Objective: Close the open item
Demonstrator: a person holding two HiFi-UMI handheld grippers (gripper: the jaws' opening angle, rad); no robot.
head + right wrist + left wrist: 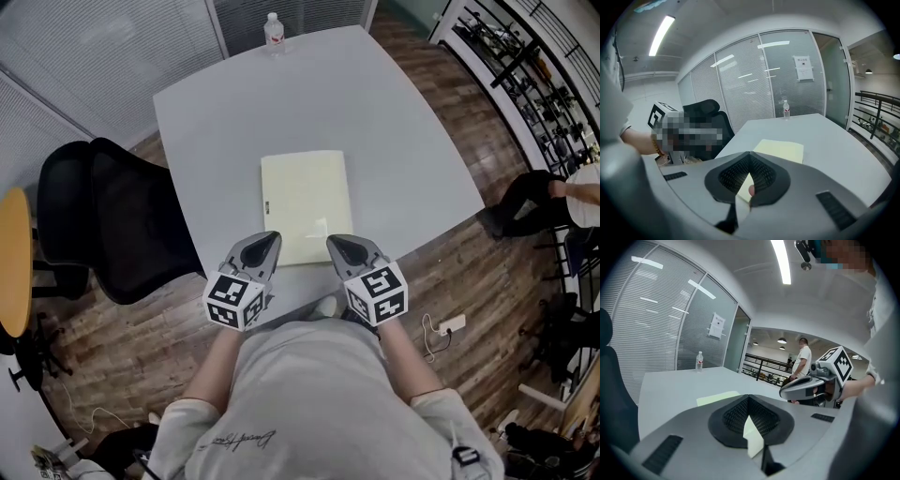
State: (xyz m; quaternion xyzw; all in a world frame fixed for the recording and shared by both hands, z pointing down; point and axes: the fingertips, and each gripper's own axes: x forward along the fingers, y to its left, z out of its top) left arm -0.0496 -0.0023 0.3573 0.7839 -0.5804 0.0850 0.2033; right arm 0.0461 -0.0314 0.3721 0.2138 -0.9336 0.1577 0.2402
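Observation:
A pale yellow folder [305, 206] lies flat and closed on the white table [394, 131], close to the near edge. Both grippers hover side by side above that edge, pointing at the folder's near end. My left gripper [271, 241] is over the folder's near left corner and my right gripper [336, 245] over its near right corner. In the left gripper view the jaws of the left gripper [749, 397] meet at the tip, with the folder [717, 398] beyond. The right gripper [750, 153] looks the same, the folder [780, 151] ahead. Neither holds anything.
A water bottle [274, 31] stands at the table's far edge. A black office chair [103, 220] sits left of the table, with a round yellow tabletop [14, 262] further left. A seated person [553, 202] is at the right, by shelves. Glass walls with blinds enclose the far side.

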